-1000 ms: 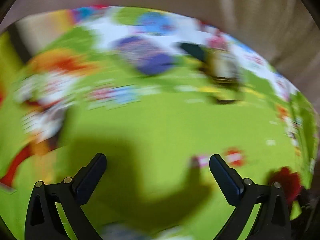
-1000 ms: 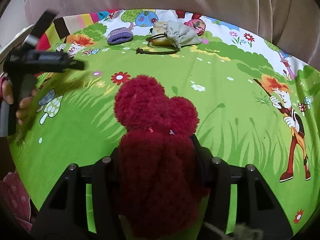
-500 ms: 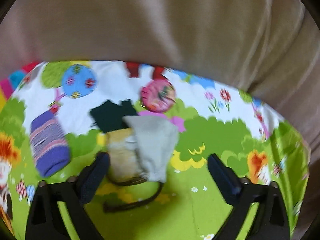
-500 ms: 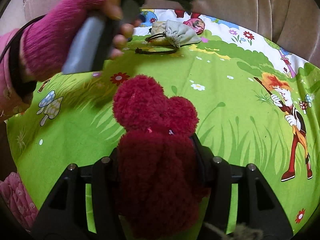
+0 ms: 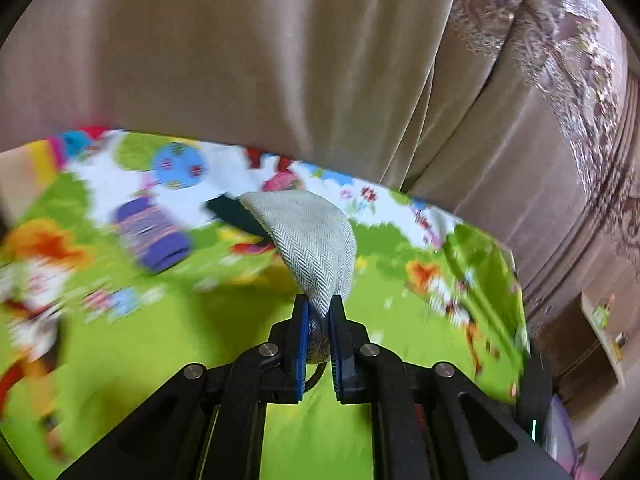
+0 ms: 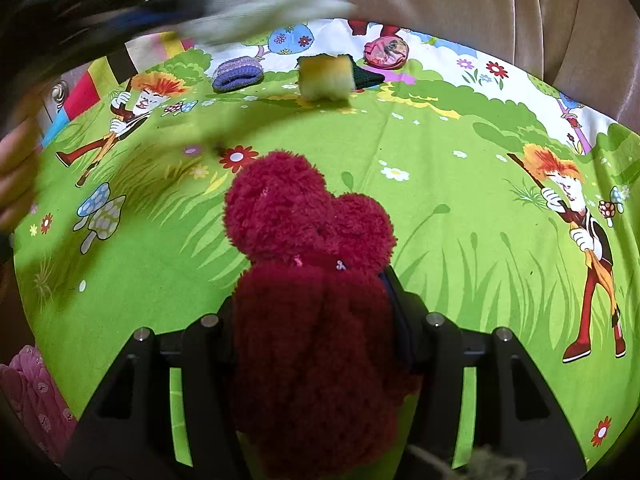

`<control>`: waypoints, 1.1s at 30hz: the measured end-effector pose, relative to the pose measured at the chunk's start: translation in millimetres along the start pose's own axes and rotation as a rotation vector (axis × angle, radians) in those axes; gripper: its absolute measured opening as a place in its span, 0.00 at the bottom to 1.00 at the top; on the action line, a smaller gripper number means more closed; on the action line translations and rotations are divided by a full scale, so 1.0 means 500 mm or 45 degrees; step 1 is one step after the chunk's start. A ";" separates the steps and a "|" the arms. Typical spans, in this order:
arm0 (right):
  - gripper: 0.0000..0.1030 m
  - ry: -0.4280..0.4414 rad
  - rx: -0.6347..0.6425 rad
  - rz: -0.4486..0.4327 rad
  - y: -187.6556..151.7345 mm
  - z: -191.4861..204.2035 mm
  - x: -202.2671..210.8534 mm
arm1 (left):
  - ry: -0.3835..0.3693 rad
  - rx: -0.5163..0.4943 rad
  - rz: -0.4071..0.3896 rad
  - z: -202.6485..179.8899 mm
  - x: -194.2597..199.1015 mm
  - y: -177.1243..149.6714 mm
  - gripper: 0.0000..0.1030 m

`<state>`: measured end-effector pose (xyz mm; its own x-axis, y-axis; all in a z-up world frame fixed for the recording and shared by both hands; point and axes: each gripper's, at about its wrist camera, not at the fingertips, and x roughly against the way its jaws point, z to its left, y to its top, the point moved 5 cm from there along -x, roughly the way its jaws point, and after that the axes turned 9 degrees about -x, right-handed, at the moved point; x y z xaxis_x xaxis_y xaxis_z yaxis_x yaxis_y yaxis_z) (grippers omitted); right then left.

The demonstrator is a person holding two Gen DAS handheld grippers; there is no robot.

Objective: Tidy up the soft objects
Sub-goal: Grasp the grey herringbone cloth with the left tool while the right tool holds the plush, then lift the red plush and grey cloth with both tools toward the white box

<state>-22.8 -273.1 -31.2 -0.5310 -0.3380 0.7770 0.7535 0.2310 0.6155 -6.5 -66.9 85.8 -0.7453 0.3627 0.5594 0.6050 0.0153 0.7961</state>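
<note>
My left gripper (image 5: 318,312) is shut on a grey herringbone pouch (image 5: 312,236); its jaws are closing tight, the pads pressing the fabric's lower edge. The pouch hangs above the cartoon mat (image 5: 192,344). In the right wrist view that gripper (image 6: 120,12) and pouch (image 6: 260,0) are a blur at the top left. My right gripper (image 6: 314,296) is shut on a dark red fluffy plush (image 6: 308,240), which hides the fingertips and rests low over the mat (image 6: 460,208).
At the mat's far edge lie a purple knit piece (image 6: 238,74), a yellow soft block (image 6: 326,78), a dark green cloth (image 6: 366,76) and a pink round purse (image 6: 386,52). A beige sofa back (image 5: 280,60) rises behind. A hand (image 6: 16,176) shows at left.
The left gripper swung to the far edge, closed on the grey pouch and lifted it, uncovering the yellow block. The right gripper and red plush stayed put.
</note>
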 end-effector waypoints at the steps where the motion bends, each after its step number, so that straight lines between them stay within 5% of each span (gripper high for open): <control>1: 0.58 0.000 0.000 0.000 0.001 0.000 0.000 | 0.027 -0.012 0.034 0.019 0.030 -0.031 0.10; 4: 0.59 -0.001 0.002 0.000 0.003 0.002 -0.001 | 0.157 -0.049 0.163 0.075 0.066 -0.107 0.11; 8: 0.59 -0.006 0.007 0.000 0.003 0.004 -0.001 | 0.208 0.071 0.248 0.143 0.066 -0.156 0.20; 10: 0.59 -0.008 0.007 0.000 0.003 0.005 -0.001 | 0.193 0.148 0.243 0.161 0.057 -0.163 0.52; 13: 0.59 -0.009 0.007 0.000 0.004 0.005 0.000 | 0.215 0.166 0.204 0.166 0.029 -0.158 0.80; 18: 0.59 -0.010 0.007 0.000 0.005 0.006 0.000 | 0.402 0.111 0.348 0.198 -0.042 -0.173 0.77; 20: 0.59 -0.011 0.006 0.000 0.004 0.007 0.001 | 0.399 0.093 0.329 0.203 -0.037 -0.179 0.63; 22: 0.59 -0.013 0.008 0.000 0.004 0.006 0.001 | 0.393 0.068 0.293 0.203 -0.025 -0.185 0.39; 24: 0.59 -0.012 0.007 0.000 0.006 0.005 0.000 | 0.403 0.050 0.259 0.207 -0.019 -0.197 0.32; 33: 0.58 -0.017 0.003 -0.004 0.007 0.003 -0.001 | 0.312 0.197 0.194 0.232 -0.012 -0.197 0.29</control>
<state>-20.7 -270.7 -29.2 -0.5384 -0.3267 0.7768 0.7510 0.2321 0.6182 -29.1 37.3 -23.0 -0.6766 0.1372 0.7234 0.7363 0.1259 0.6648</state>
